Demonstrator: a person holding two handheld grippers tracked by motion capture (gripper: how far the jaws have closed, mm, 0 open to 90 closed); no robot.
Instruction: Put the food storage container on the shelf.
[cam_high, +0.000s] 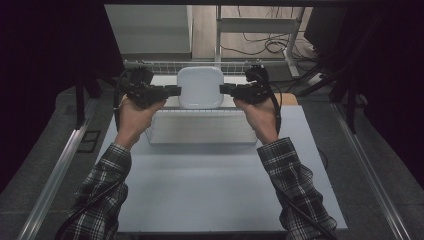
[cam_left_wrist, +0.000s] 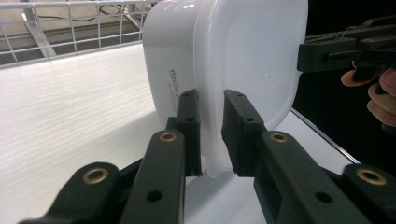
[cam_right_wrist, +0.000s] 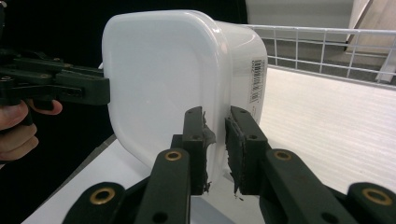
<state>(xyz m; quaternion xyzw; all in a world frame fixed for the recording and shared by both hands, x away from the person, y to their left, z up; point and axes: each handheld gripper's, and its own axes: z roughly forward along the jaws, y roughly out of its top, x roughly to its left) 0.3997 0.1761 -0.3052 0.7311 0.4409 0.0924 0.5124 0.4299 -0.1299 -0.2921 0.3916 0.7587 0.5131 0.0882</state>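
Two grippers on one white lidded plastic container (cam_high: 200, 87) | left gripper (cam_high: 172, 90) and right gripper (cam_high: 226, 89) each pinched its lid rim, opposite sides | held above wire basket (cam_high: 200, 128) on worktop (cam_high: 215, 185) | looked light, stiff, slick; thin rim could slip.

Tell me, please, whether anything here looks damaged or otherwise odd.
The pads on the right gripper look torn: ragged grey material frays from the fingers where they pinch the white container's rim. Nothing else stands out.
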